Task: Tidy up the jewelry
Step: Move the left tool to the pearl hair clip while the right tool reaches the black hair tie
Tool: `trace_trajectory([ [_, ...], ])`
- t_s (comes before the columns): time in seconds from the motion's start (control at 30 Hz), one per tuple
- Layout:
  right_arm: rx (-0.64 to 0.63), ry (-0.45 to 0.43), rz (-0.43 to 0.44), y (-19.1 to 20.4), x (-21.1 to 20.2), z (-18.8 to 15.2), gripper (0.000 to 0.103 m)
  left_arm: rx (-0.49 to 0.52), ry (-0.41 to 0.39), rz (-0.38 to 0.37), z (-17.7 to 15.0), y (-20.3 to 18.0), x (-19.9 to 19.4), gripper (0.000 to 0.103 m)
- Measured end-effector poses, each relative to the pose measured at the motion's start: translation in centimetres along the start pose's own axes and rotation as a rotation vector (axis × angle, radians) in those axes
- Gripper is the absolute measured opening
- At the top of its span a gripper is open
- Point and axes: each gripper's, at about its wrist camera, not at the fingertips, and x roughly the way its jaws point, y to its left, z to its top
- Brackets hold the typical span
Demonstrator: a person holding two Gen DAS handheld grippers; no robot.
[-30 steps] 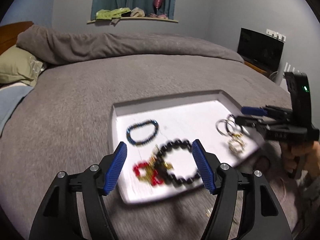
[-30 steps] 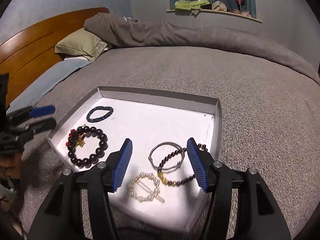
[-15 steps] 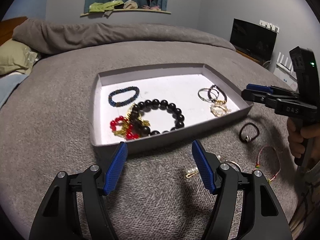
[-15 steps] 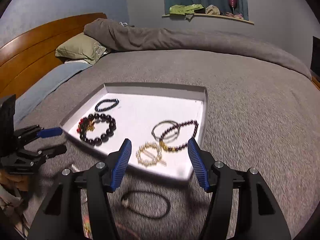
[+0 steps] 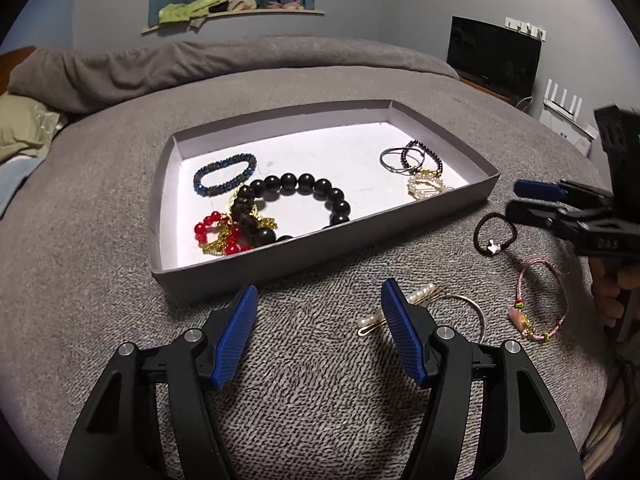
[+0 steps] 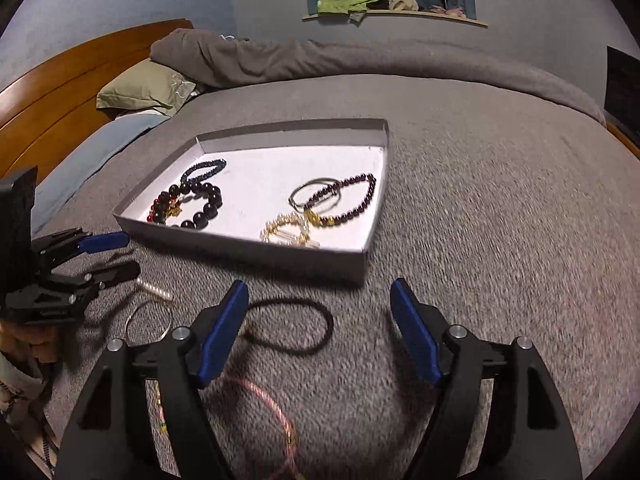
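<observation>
A grey tray (image 5: 320,256) with a white floor lies on the bed. In it are a black bead bracelet (image 5: 308,180), a blue one (image 5: 224,174), a red and gold piece (image 5: 216,236), a silver bangle (image 5: 394,158) and a pearl piece (image 5: 426,186). My left gripper (image 5: 319,292) hangs before the tray, its jaws closing a little on nothing. A pearl hair clip (image 5: 376,318) lies by its right finger. My right gripper (image 6: 319,286) is opening. A black hair tie (image 6: 296,324) lies on the bed under its gap, untouched.
A thin hoop (image 5: 476,312) and a pink cord bracelet (image 5: 540,304) lie loose on the grey blanket (image 6: 500,220) near the right gripper (image 5: 518,200). A green pillow (image 6: 148,88) and wooden headboard (image 6: 60,80) stand far left. A hand grips the right handle.
Both grippers have drawn back from above the tray to the blanket in front of it. The right jaws have spread wider. The loose hair tie, clip, hoop and cord bracelet have come into view.
</observation>
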Motion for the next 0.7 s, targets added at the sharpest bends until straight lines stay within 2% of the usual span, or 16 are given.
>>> trace_trajectory([
  [0.3, 0.044, 0.019, -0.005, -0.9, -0.7, -1.3, 0.076, -0.003, 0.045, -0.025, -0.4, 0.6, 0.8, 0.051],
  [0.7, 0.043, 0.039, -0.011, -0.6, -0.9, -2.3, 0.080, 0.071, 0.039, -0.052, -0.7, -0.9, 0.8, 0.044],
])
